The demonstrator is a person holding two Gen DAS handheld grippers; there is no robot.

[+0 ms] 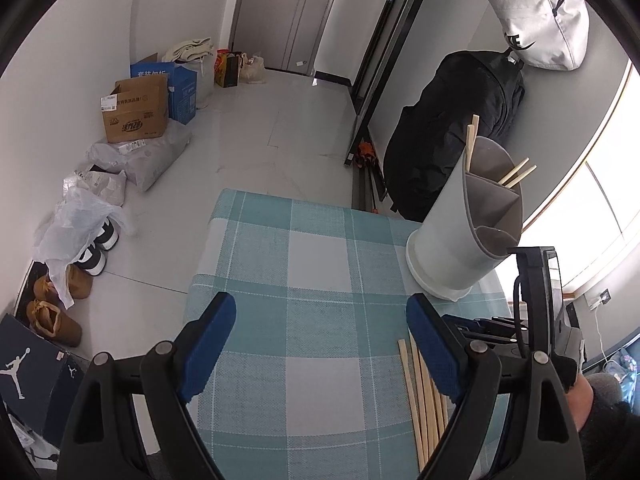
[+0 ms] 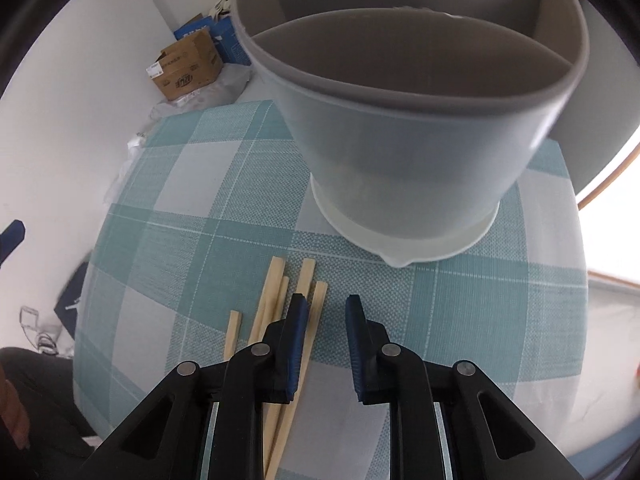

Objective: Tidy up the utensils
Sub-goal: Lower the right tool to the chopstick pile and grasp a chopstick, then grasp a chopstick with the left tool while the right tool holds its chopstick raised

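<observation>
Left gripper [image 1: 320,344] wide; right gripper [image 2: 326,320] (narrowed) empty.

A teal-and-white checked tablecloth [image 2: 200,208] is covering the table, with pale wooden chopsticks [image 2: 276,300] lying on it. A grey utensil holder [image 2: 408,152] with a white base is standing at the far right. Both grippers' pads [image 1: 208,344] are showing blue on black frames.

white walls [image 1: 184,8], pale, perhaps tiled floor [image 1: 256,148]

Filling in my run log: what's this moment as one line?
left tool open, empty | right tool narrow gap, at loose chopsticks, gripping none | holder upright, stored chopsticks inside
</observation>
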